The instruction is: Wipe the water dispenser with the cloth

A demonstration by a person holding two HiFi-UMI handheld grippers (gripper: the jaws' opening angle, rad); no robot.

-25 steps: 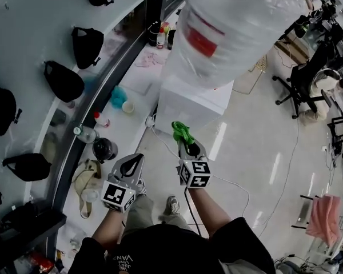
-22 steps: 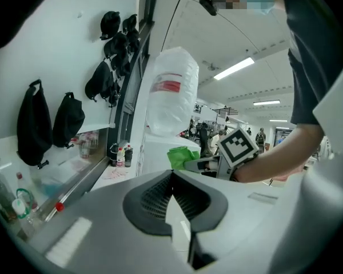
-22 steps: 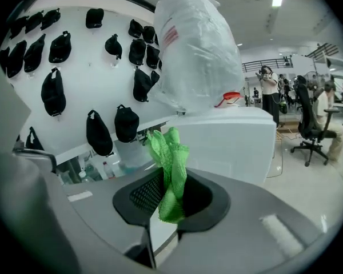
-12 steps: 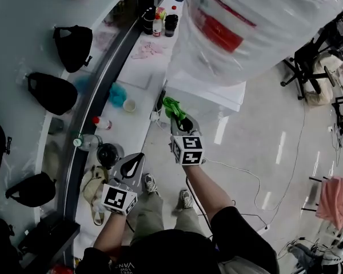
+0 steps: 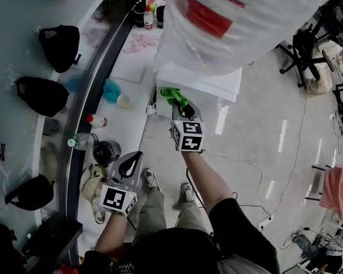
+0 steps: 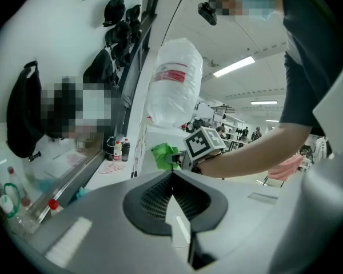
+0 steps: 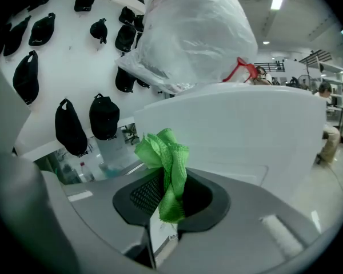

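Note:
The white water dispenser (image 5: 201, 85) stands ahead, its bottle wrapped in clear plastic (image 5: 240, 21) with a red label. My right gripper (image 5: 179, 108) is shut on a bright green cloth (image 5: 174, 96), which sits close to the dispenser's front top edge. In the right gripper view the cloth (image 7: 167, 163) bunches out of the jaws just before the white dispenser body (image 7: 246, 136). My left gripper (image 5: 131, 161) hangs lower left, shut and empty. From the left gripper view, the cloth (image 6: 163, 154) and the dispenser (image 6: 154, 138) lie ahead.
A counter (image 5: 126, 96) runs along the left with bottles (image 5: 95, 120), a cup (image 5: 123, 101), a teal rag (image 5: 111, 90) and pink cloth (image 5: 138, 41). Black bags (image 5: 43, 95) hang on the white wall. A cable (image 5: 240, 163) crosses the floor; office chairs (image 5: 308, 50) stand right.
My right gripper has carried the green cloth up and forward, closer to the dispenser's front. The view has shifted nearer the dispenser. The left gripper has barely moved.

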